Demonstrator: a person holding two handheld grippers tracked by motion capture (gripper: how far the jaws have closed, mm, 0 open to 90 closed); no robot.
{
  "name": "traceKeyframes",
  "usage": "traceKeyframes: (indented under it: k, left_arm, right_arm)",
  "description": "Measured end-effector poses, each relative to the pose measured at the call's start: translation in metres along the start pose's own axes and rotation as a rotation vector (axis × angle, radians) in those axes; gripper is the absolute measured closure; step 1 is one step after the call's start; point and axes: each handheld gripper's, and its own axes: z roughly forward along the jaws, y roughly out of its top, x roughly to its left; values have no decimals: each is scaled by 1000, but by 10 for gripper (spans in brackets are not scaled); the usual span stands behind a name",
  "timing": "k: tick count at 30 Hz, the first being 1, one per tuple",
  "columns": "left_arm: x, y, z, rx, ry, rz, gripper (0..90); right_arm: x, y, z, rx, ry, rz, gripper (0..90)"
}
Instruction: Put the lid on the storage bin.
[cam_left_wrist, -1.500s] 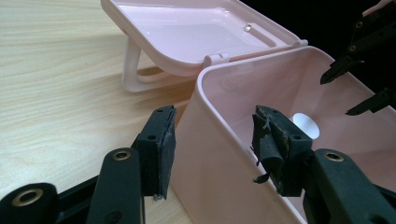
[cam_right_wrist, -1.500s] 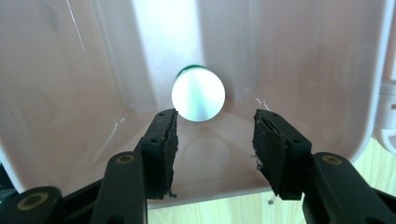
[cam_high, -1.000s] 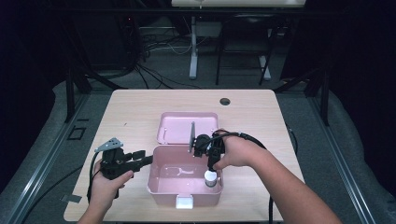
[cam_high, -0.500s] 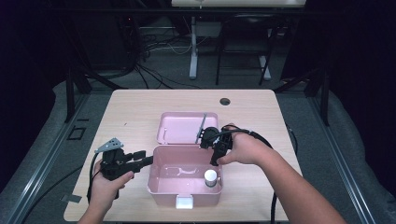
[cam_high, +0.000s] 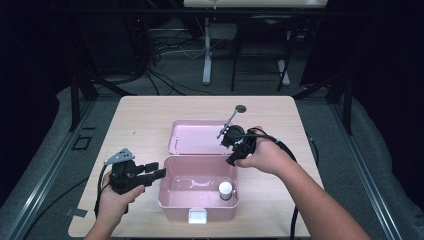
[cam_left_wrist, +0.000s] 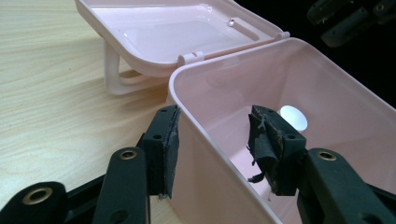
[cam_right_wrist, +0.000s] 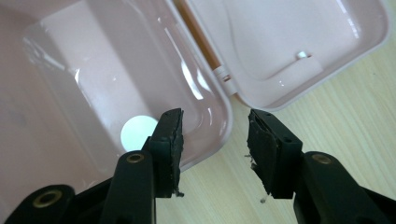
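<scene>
A pink plastic box (cam_high: 180, 210) stands open on the table, its lid (cam_high: 195, 137) lying flat behind it. Inside, at the front right, a small bottle with a white cap (cam_high: 225, 190) stands upright. My left gripper (cam_high: 157, 170) is open astride the box's left wall (cam_left_wrist: 205, 186), one pad outside and one inside. Its jaws have just been closing with that wall between them, and the inner pad is still clear of it. My right gripper (cam_high: 231, 157) hovers over the box's back right corner, open. Its jaws have just been closing on nothing. The white cap (cam_right_wrist: 137, 133) lies below it to the left.
The box sits at the middle front of a light wooden table (cam_high: 140, 115) with bare wood all around. A small dark round hole (cam_high: 240, 108) marks the far side. Cables trail from both grippers off the front edge.
My right gripper has lifted away from the bottle and drawn back to the box's rear right corner. The bottle stays standing in the box. The left gripper has kept still.
</scene>
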Motion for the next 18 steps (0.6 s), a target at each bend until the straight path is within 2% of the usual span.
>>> traceKeyframes:
  k: [11,16,18]
  left_arm:
    - [-4,-1,2,16,-9,29,583]
    - [-5,-1,3,31,17,61,633]
    - [-6,-1,4,42,35,76,643]
  right_arm:
    - [-8,-2,2,-87,-14,105,552]
    - [-12,-3,4,-142,-20,161,552]
    - [-13,-3,5,-146,-31,177,552]
